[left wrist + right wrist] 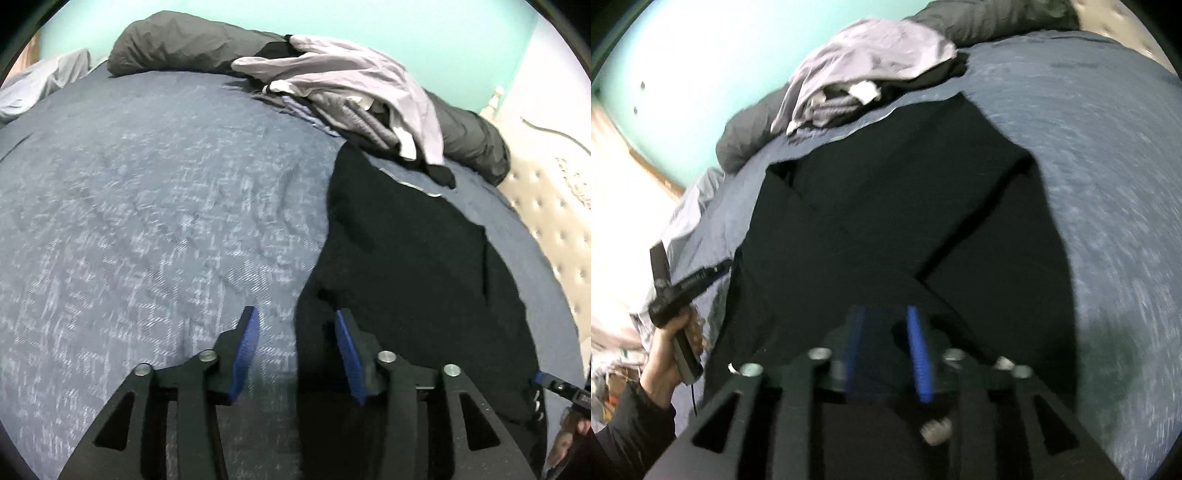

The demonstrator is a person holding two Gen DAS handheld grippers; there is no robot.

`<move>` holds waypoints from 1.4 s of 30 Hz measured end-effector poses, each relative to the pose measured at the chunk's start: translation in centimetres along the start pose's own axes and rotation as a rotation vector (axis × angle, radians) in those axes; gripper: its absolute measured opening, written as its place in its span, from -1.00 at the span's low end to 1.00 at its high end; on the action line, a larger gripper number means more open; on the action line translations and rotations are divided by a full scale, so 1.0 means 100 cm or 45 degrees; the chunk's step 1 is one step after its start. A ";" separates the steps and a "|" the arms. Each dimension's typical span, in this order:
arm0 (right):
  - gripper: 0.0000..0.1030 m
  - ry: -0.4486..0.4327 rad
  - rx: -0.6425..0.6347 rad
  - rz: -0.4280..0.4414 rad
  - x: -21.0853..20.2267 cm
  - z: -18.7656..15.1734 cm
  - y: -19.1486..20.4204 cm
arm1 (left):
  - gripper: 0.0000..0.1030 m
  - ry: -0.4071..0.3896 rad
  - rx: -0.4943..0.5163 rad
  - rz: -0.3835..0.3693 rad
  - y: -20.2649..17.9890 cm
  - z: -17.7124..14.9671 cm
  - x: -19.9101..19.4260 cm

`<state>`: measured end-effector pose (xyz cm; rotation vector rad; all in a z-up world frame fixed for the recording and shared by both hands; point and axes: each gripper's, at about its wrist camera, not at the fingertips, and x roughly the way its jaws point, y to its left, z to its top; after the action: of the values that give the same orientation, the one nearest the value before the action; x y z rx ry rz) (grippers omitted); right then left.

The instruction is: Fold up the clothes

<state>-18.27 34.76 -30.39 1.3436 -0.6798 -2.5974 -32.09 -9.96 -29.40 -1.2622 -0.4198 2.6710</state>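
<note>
Two tongs work over a bed with a blue woven cover (147, 184). The black garment (406, 258) lies flat toward the bed's right side, leaving wide bare cover on its left. Left tongs (295, 332) gape wide at its near left edge, holding nothing. Right tongs (884, 325) are narrowly parted over black cloth; blur hides any grip. A heap of grey clothes (351, 85) crowds the far edge.

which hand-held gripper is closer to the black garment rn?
Right. The right hand-held gripper sits directly over the black garment; the left hand-held gripper straddles its left edge, open, partly over the blue bedspread.
</note>
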 end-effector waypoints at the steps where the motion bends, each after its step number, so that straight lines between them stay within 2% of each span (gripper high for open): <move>1: -0.35 0.011 -0.031 0.002 0.007 0.010 0.010 | -0.03 -0.003 0.000 -0.015 0.000 0.000 0.000; 6: -0.25 0.068 -0.188 0.014 0.044 0.059 0.059 | -0.02 0.008 -0.033 -0.082 0.006 0.004 0.012; 10: -0.24 0.113 -0.313 0.024 0.074 0.098 0.099 | -0.03 -0.002 -0.081 -0.120 0.015 0.010 0.016; 14: -0.24 0.112 -0.474 0.104 0.106 0.136 0.152 | -0.04 -0.002 -0.089 -0.156 0.019 0.013 0.018; 16: -0.23 0.108 -0.522 0.125 0.124 0.153 0.176 | -0.25 0.010 -0.075 -0.156 0.020 0.012 0.020; 20: -0.23 0.137 -0.604 0.106 0.162 0.177 0.210 | -0.46 0.019 -0.091 -0.168 0.024 0.009 0.024; 22: -0.23 0.148 -0.627 0.094 0.181 0.185 0.220 | -0.62 0.017 -0.083 -0.174 0.023 0.008 0.025; 26: -0.23 0.185 -0.636 0.045 0.216 0.197 0.231 | -0.82 0.011 -0.047 -0.175 0.019 0.006 0.025; 29: -0.23 0.202 -0.610 0.015 0.234 0.202 0.233 | -0.87 0.011 -0.068 -0.193 0.021 0.004 0.025; 32: -0.24 0.213 -0.602 0.037 0.247 0.207 0.235 | -0.87 0.005 -0.069 -0.196 0.022 0.003 0.025; 33: -0.37 0.221 -0.608 0.036 0.251 0.207 0.236 | -0.87 0.004 -0.068 -0.196 0.021 0.002 0.024; 34: -0.64 0.230 -0.614 0.034 0.255 0.208 0.237 | -0.87 0.003 -0.067 -0.195 0.021 0.002 0.024; 37: -0.87 0.240 -0.613 0.029 0.265 0.210 0.240 | -0.87 -0.005 -0.069 -0.194 0.021 0.001 0.022; 42: -0.90 0.239 -0.634 0.024 0.283 0.214 0.245 | -0.88 -0.014 -0.077 -0.194 0.024 0.000 0.020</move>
<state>-54.22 10.88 -29.55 1.3696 -0.0092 -2.3582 -33.41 -11.68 -31.62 -1.1809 -0.5784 2.5567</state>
